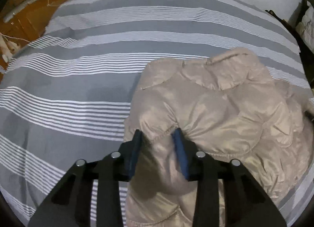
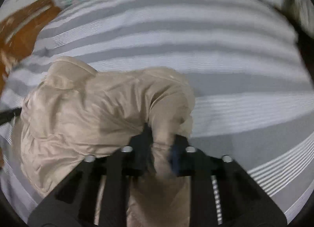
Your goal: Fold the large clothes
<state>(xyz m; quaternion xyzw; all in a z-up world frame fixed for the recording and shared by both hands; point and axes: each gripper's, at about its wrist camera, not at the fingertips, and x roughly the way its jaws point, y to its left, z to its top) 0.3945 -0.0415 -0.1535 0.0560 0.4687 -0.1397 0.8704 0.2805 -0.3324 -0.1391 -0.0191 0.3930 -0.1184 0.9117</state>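
Note:
A beige quilted puffer jacket [image 1: 215, 109] lies bunched on a grey and white striped bedspread [image 1: 98, 69]. My left gripper [image 1: 158, 134] is shut on a fold of the jacket at its left side, fabric pinched between the blue pads. In the right wrist view the same jacket [image 2: 88, 105] lies left of centre. My right gripper [image 2: 162, 138] is shut on a fold at the jacket's right side. The right wrist view is blurred by motion.
The striped bedspread [image 2: 235, 69] stretches far and to both sides. An orange-brown wooden surface [image 1: 25, 16] with frayed strips lies at the far left. A dark frame [image 1: 302, 36] stands at the far right edge, with a white wall behind.

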